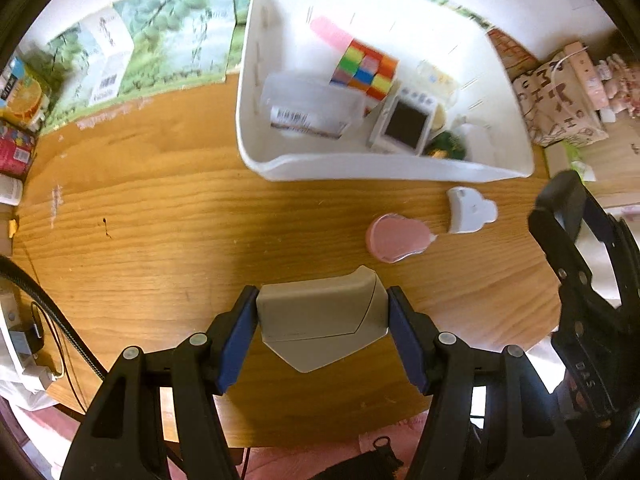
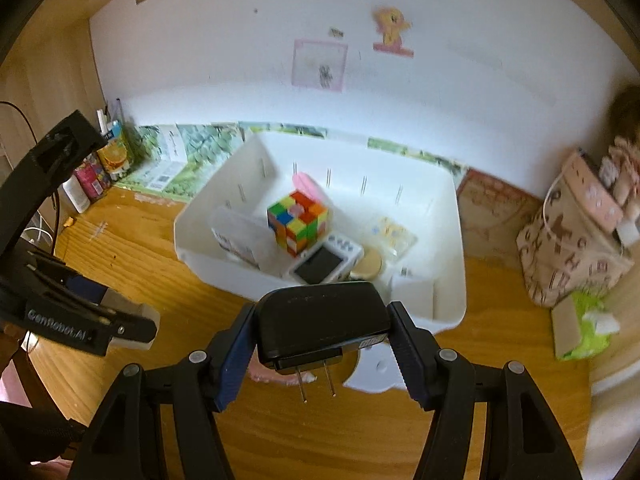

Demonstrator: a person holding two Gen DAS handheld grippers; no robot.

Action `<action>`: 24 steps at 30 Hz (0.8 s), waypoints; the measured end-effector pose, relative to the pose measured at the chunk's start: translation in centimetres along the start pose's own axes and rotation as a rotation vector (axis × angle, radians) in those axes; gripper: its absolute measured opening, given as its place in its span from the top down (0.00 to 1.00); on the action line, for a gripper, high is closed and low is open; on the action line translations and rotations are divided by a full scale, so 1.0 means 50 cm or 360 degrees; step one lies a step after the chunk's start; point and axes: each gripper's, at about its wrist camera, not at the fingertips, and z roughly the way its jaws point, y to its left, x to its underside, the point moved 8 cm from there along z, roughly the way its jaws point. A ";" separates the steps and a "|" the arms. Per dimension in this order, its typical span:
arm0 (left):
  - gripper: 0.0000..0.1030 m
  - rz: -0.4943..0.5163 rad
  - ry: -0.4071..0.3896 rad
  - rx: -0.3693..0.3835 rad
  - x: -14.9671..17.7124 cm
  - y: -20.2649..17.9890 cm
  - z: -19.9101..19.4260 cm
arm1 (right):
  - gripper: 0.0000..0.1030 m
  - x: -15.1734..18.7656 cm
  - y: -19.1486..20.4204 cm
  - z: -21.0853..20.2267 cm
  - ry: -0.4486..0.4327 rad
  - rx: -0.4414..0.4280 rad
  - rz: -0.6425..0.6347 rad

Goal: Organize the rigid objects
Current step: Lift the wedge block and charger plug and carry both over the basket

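My left gripper (image 1: pixel 322 320) is shut on a grey angular box (image 1: pixel 320 320), held above the wooden table (image 1: pixel 160 216). In the right wrist view my right gripper (image 2: pixel 322 340) is shut on a black plug adapter (image 2: pixel 320 324) whose two prongs point down. Ahead of both stands a white bin (image 1: pixel 380 168) (image 2: pixel 448 280) holding a colourful cube (image 1: pixel 366 70) (image 2: pixel 298 224), a small white screen device (image 1: pixel 404 124) (image 2: pixel 324 266) and a clear plastic box (image 1: pixel 308 108). On the table by the bin lie a pink heart-shaped piece (image 1: pixel 396 238) and a white heart-shaped piece (image 1: pixel 470 210) (image 2: pixel 376 368).
A patterned bag (image 2: pixel 568 248) stands at the right, with a green packet (image 2: pixel 584 332) in front of it. Juice cartons and bottles (image 2: pixel 104 164) line the back left. A black cable (image 1: pixel 48 308) runs along the table's left edge. The other gripper's body (image 1: pixel 588 280) rises at the right.
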 end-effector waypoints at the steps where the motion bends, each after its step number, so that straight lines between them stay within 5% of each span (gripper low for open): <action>1: 0.35 0.0008 -0.0024 -0.0003 -0.004 -0.008 -0.011 | 0.37 -0.006 -0.002 -0.005 -0.0010 -0.0002 -0.0011; 18: 0.35 -0.0052 -0.0331 0.0026 -0.104 -0.063 -0.108 | 0.37 -0.110 -0.083 -0.029 -0.0170 0.0007 -0.0044; 24: 0.35 -0.0159 -0.0469 0.0165 -0.139 -0.079 -0.100 | 0.37 -0.121 -0.131 -0.011 -0.0198 -0.0013 0.0018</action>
